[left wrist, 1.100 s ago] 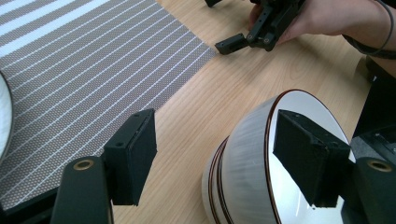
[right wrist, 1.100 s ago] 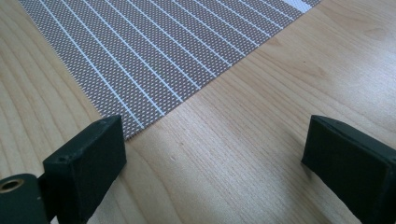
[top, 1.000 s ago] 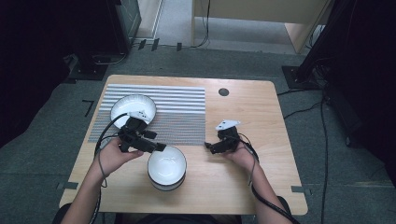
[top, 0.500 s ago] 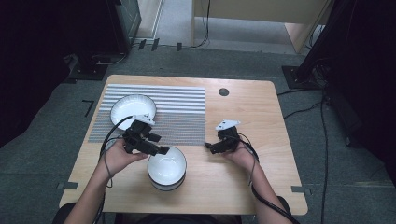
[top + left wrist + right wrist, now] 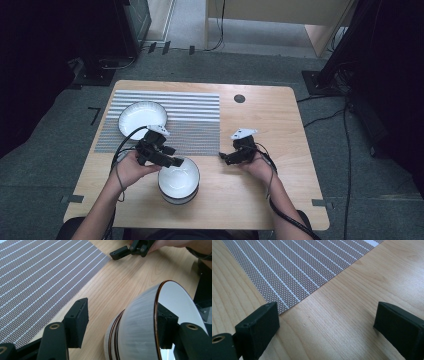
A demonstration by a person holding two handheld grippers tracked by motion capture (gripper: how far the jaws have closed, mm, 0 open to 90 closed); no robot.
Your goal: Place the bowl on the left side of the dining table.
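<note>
**Table inventory: bowl stack under left gripper**

- Wooden table [image 5: 280,125]: bare at right.
- Striped placemat [image 5: 190,120]: far left half.
- White plate [image 5: 141,116]: on the placemat's left part.
- Stack of bowls [image 5: 178,180]: near edge, off the placemat; top bowl [image 5: 160,322] tilted.
- Left gripper [image 5: 175,162]: jaws spread, straddling the top bowl's rim, not clamped.
- Right gripper [image 5: 223,157]: jaws apart, empty, at the placemat's corner.

Judged progress: the bowl is not yet lifted out of the stack; its destination is unknown.

Both claws gape — left claw [image 5: 172,161], right claw [image 5: 225,157].
</note>
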